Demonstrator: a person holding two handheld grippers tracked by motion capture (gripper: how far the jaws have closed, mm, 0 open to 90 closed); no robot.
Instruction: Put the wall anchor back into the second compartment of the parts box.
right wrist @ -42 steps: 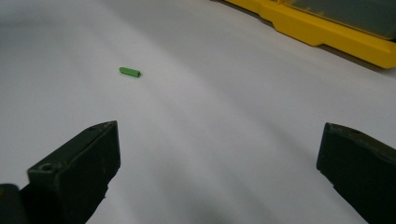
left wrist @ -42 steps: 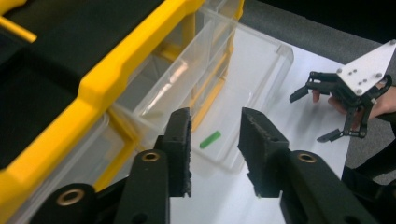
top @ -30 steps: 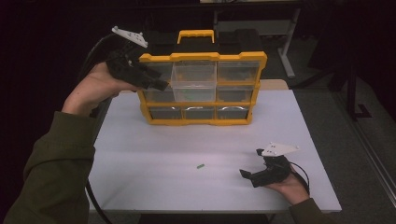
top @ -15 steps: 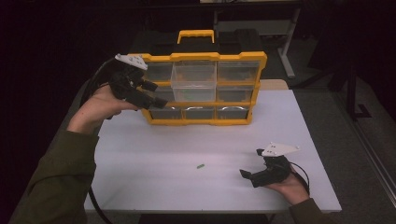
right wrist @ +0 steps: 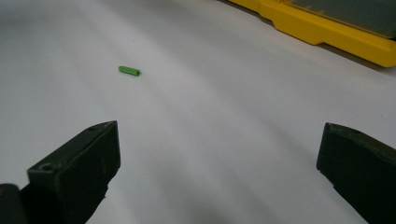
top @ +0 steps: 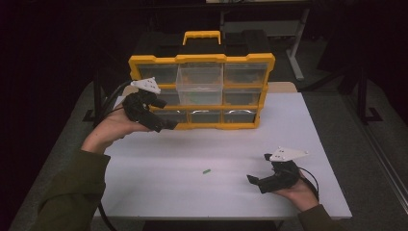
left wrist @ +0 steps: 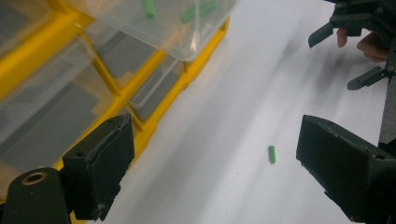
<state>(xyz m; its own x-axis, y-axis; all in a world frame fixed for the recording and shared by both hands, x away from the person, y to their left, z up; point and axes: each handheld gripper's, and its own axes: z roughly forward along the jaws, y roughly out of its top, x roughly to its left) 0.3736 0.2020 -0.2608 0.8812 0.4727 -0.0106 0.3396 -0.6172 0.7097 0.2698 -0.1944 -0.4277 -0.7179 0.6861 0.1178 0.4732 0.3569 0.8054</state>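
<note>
The small green peg lay flat on the white desk, out in the open in front of the yellow parts organizer and well apart from it. In the high view its long axis ran nearly across the desk, tilted a little, with the right end slightly farther from the person; which end was the tip could not be told there. In the right gripper view the peg lay almost crosswise ahead of the jaws, one end rounded and the other cut square, the rounded end toward that view's left. In the left gripper view the peg lay close to upright in the picture, between the two black jaws but farther off on the desk. The left hand-held gripper hovered above the desk just in front of the organizer's lower left corner, jaws wide apart and holding nothing. The right hand-held gripper sat low near the desk's near right part, to the right of the peg and not touching it, its jaws also spread wide and empty. A clear middle drawer of the organizer stood pulled out, with green pieces inside it.
</note>
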